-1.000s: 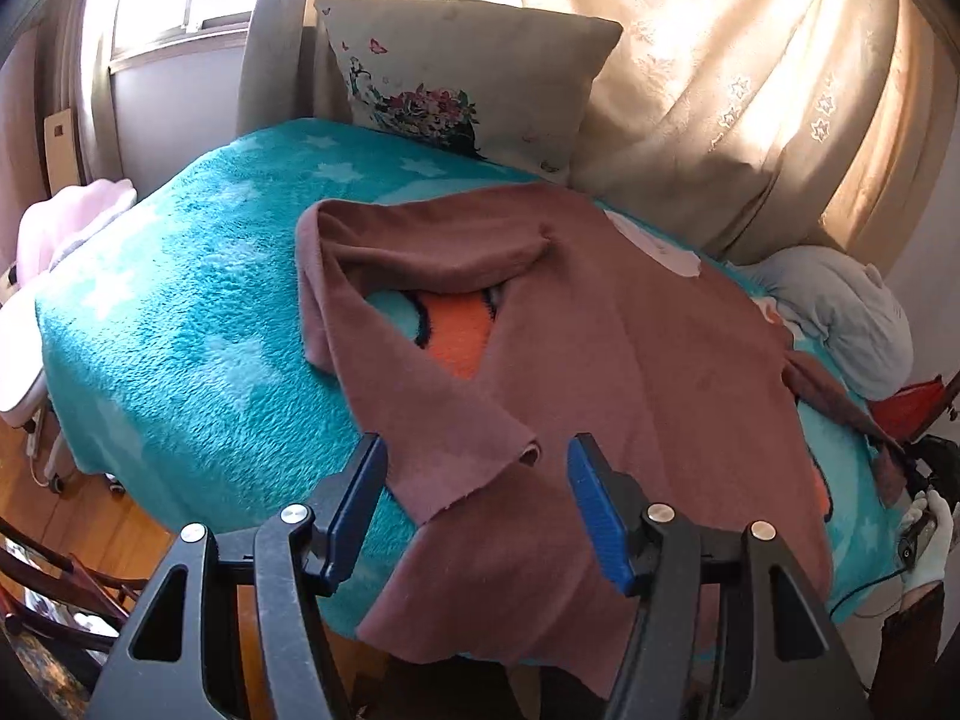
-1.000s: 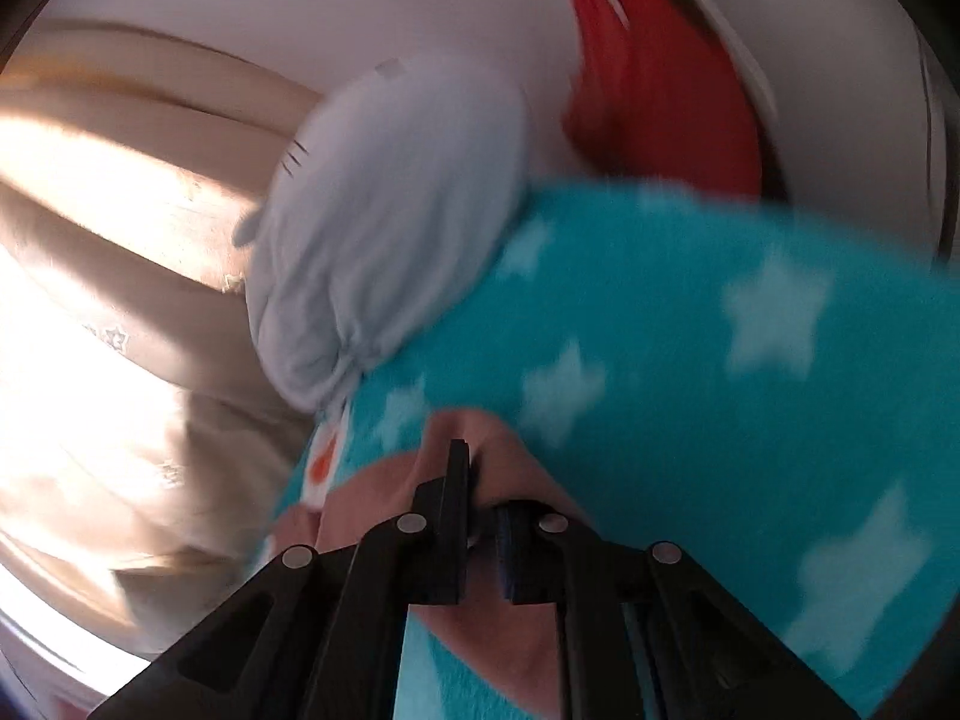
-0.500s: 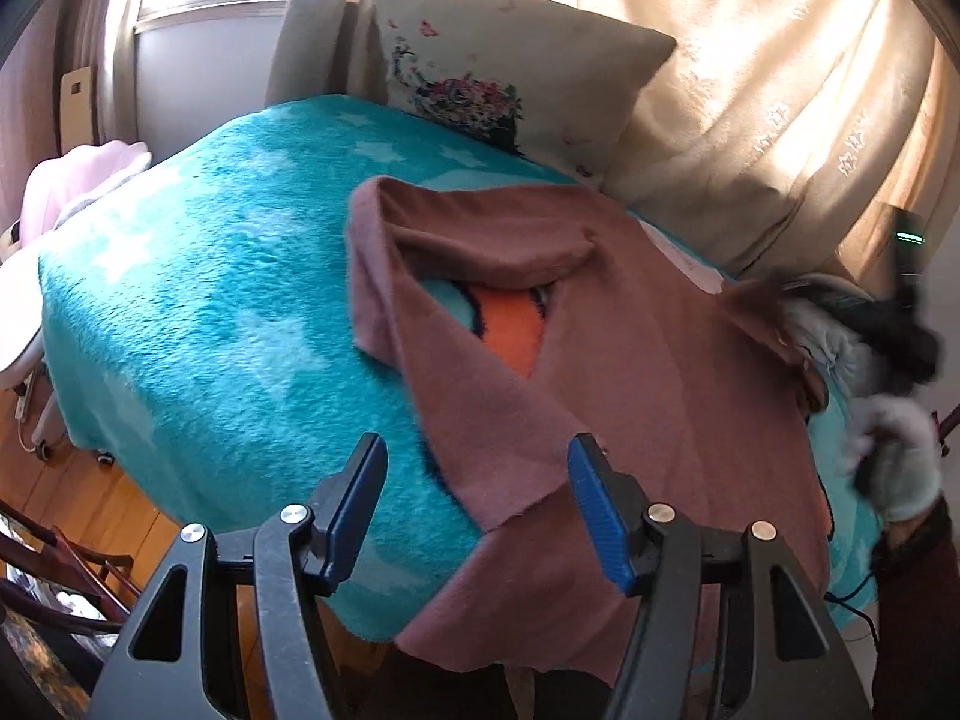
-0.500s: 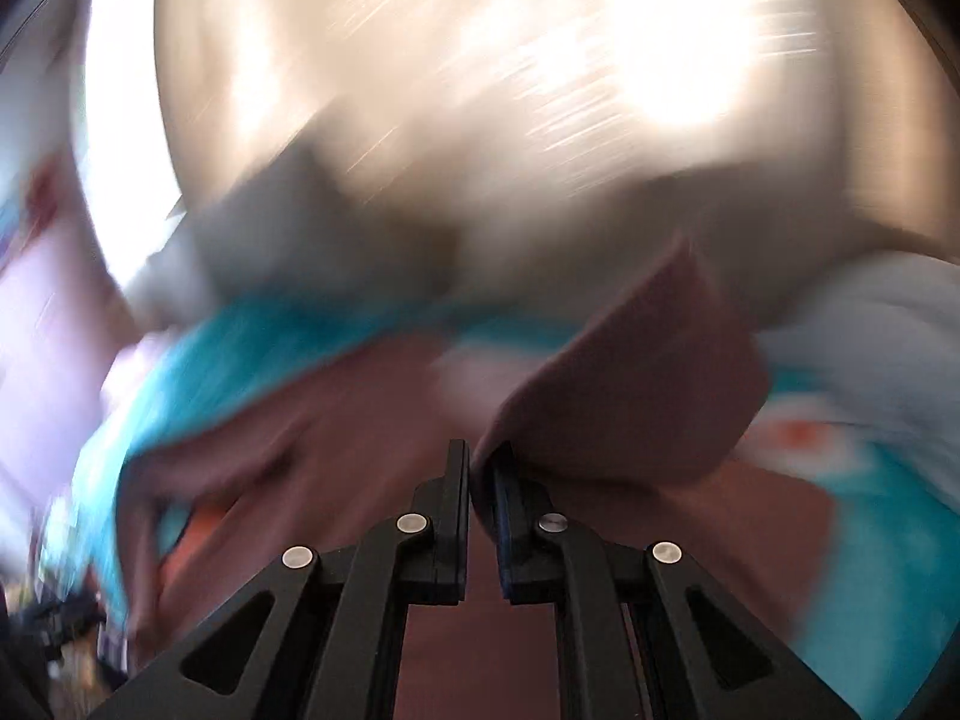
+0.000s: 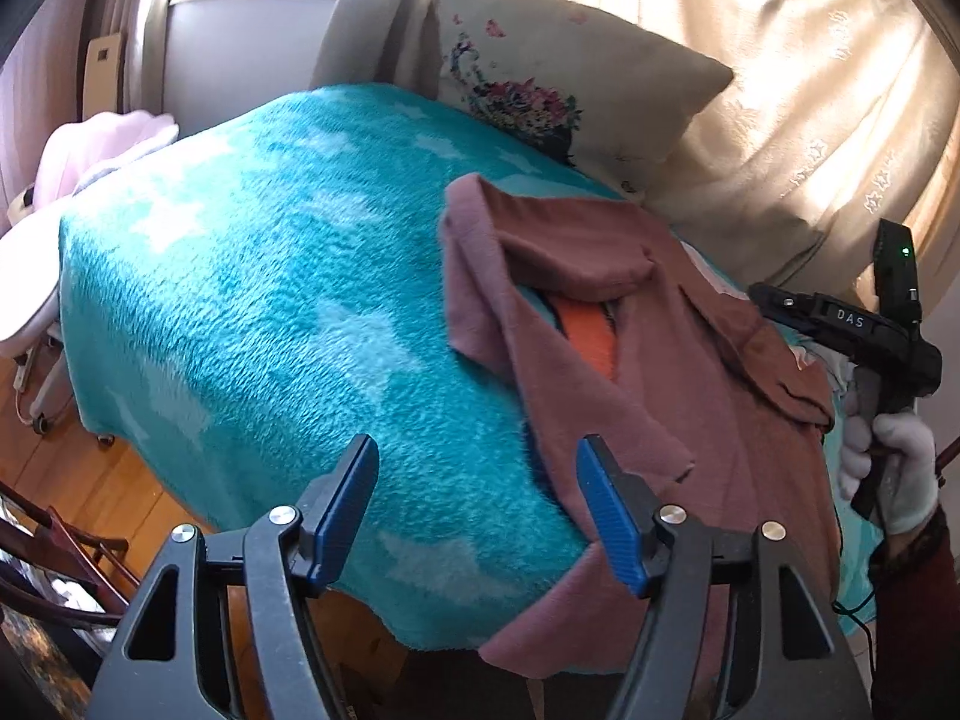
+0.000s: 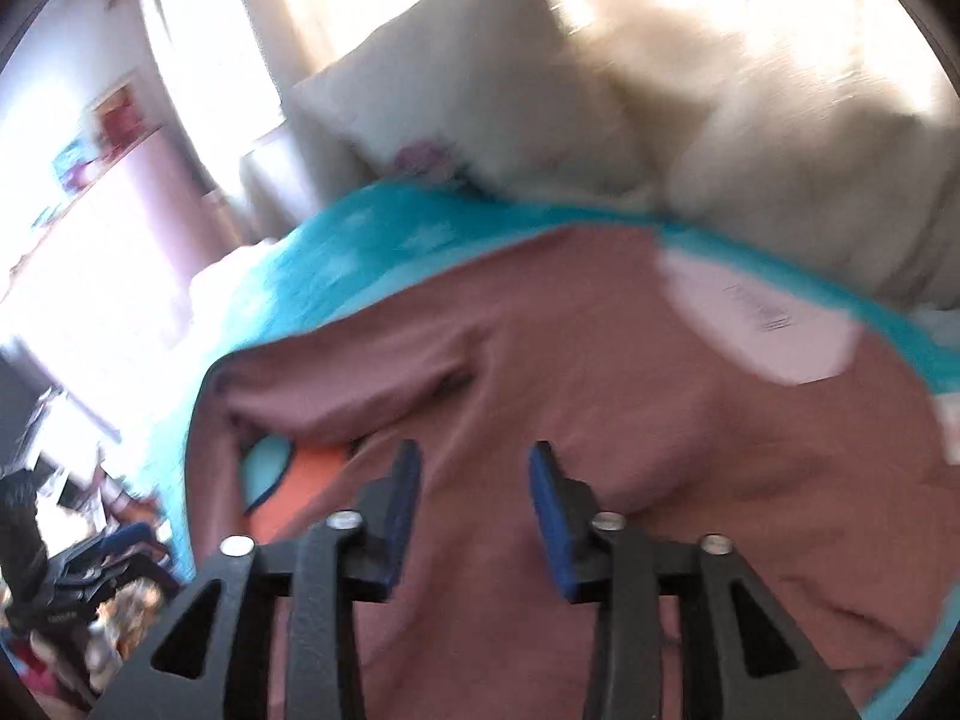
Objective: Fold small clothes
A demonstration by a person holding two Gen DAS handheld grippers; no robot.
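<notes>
The fluffy turquoise star-patterned blanket (image 5: pixel 270 300) covers the bed; the rumpled dusty-brown knit top (image 5: pixel 690 360) lies across its right side, hem drooping over the near edge, so a careless tug could drag it off. The left gripper (image 5: pixel 477 504) hovers wide and empty above that hem; the right gripper (image 6: pixel 474 495), jaws just opened and holding nothing, could snag loose cloth below.

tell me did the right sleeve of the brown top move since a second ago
Yes. The right sleeve now lies folded in over the brown top's body, away from the blanket's right edge. The right gripper has just opened, empty.
</notes>
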